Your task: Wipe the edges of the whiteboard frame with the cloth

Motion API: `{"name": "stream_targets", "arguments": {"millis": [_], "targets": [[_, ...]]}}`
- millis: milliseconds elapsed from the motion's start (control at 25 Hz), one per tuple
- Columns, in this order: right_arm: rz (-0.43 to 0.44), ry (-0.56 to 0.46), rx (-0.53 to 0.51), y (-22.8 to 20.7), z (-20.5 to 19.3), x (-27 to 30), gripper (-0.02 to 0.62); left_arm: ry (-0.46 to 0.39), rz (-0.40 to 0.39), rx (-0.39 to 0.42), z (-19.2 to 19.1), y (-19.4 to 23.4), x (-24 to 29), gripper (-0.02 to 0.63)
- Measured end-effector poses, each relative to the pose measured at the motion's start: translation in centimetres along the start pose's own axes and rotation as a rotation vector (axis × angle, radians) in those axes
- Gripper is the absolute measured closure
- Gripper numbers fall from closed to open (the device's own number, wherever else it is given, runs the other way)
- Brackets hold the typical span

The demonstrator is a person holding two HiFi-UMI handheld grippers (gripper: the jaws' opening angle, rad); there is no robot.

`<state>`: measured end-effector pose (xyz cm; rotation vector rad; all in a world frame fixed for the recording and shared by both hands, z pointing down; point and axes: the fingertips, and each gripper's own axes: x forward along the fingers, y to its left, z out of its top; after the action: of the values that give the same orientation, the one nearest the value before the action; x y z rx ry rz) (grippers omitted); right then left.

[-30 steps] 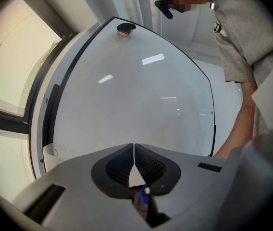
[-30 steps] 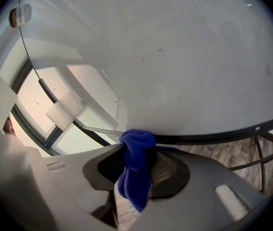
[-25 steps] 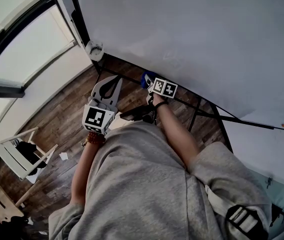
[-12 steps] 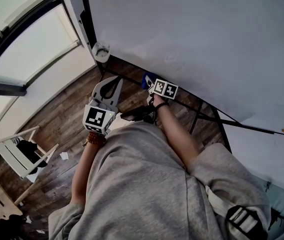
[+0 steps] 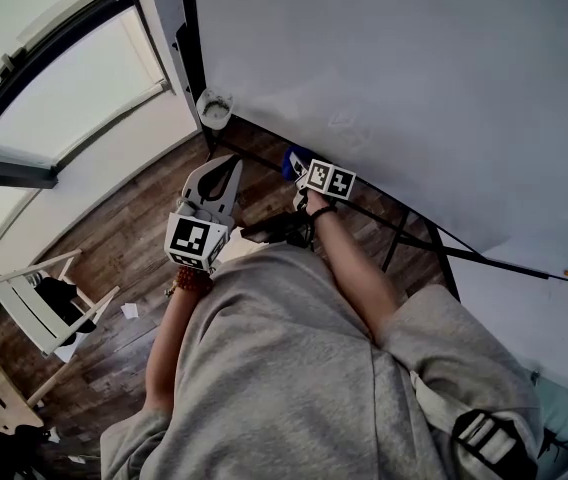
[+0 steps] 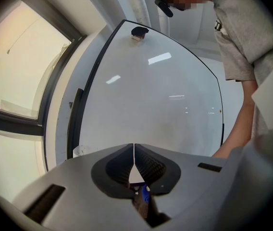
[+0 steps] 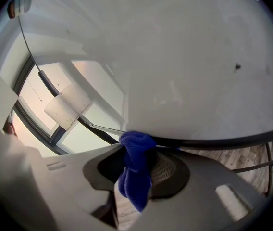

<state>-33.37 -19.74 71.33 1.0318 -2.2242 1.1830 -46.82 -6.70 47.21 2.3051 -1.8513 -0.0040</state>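
One edge in work: right gripper (image 7: 137, 154) fingers pinch blue cloth (image 7: 134, 177) at lower edge of whiteboard frame (image 7: 223, 139). Left gripper (image 6: 134, 153) fingers pressed together, empty. Other edges likely pending.

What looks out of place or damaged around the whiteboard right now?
Nothing stands out. The cloth is bunched between the right gripper's jaws and meets the whiteboard frame at its lower edge. The left gripper is held nearby, jaws together and empty. No spill or break shows.
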Motion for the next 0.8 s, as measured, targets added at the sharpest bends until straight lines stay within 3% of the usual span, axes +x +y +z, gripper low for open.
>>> {"name": "stream_targets", "arguments": {"millis": [800], "targets": [[0.048,0.014,0.029,4.5,0.1,3.5,0.459,0.01,0.042,-0.016,0.1,4.3,-1.6,0.591]]}}
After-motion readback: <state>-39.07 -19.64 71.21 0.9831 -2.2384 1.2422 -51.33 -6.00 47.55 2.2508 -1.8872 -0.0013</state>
